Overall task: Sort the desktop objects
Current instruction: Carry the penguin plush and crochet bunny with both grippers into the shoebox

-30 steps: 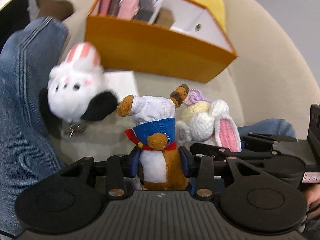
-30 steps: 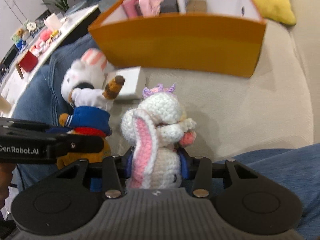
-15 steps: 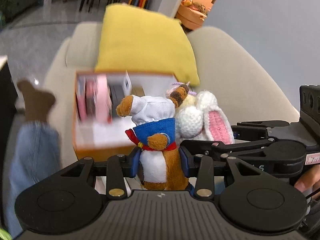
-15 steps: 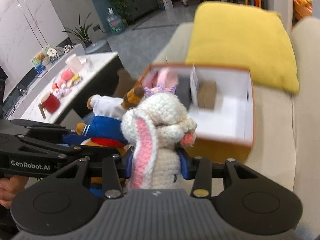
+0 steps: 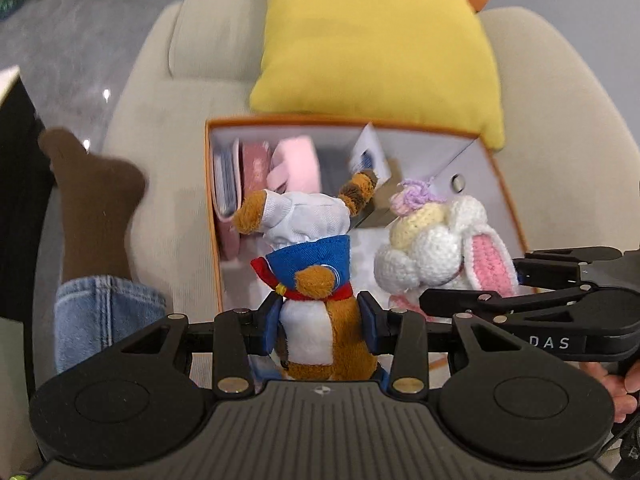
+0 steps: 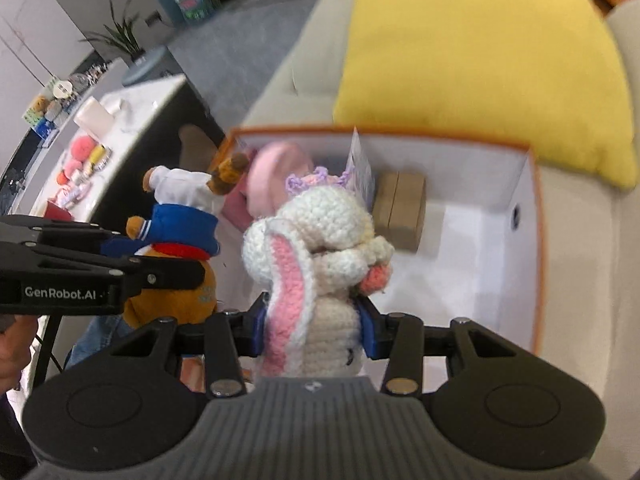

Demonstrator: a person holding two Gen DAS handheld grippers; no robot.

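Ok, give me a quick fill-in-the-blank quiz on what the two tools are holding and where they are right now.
1. The left tool grips a brown plush toy in a ____ bib.
2. The right tool grips a white crocheted ____.
3. Both toys hang over the open ____ cardboard box.
4. Behind the box leans a ____ cushion.

Missing words: blue; rabbit; orange; yellow

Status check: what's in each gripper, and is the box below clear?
Left gripper shut on chef-hat plush. Right gripper shut on crochet bunny. Both over orange box; bare floor on its right side.
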